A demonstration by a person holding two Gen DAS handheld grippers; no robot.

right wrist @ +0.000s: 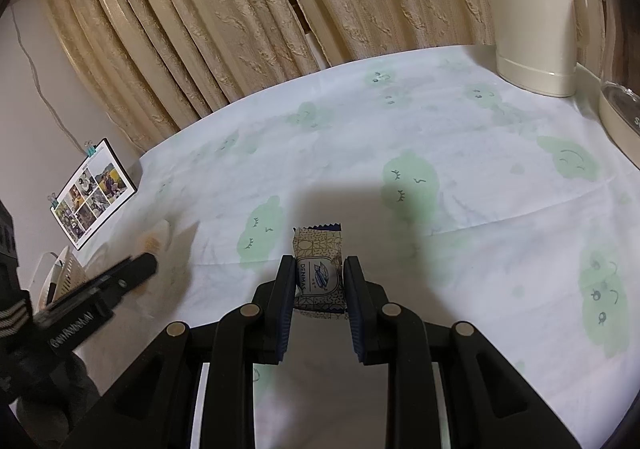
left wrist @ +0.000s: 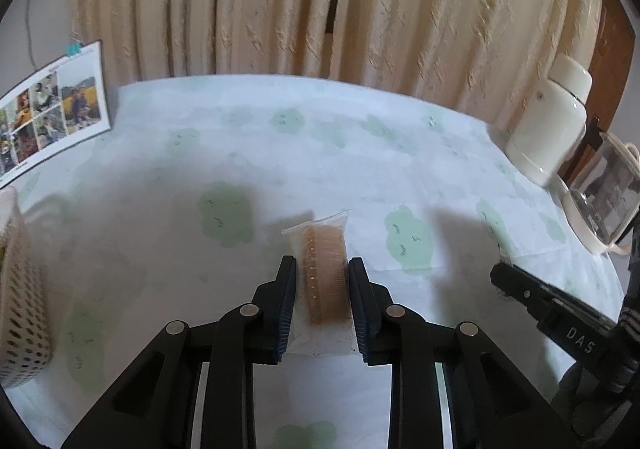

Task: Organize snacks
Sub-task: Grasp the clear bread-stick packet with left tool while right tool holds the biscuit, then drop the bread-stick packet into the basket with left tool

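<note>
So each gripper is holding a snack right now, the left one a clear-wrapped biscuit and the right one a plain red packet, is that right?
Not quite. The right gripper does hold a snack, but the right wrist view shows a patterned packet, beige with dark blue print, not a plain red one. The left gripper holds the clear-wrapped biscuit, as you said.

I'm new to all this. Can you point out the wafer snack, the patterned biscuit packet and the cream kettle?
wafer snack [left wrist: 325, 281], left wrist view, middle of the brown wafer.
patterned biscuit packet [right wrist: 319, 249], right wrist view, upper wrapper face.
cream kettle [right wrist: 530, 21], right wrist view, body.
</note>
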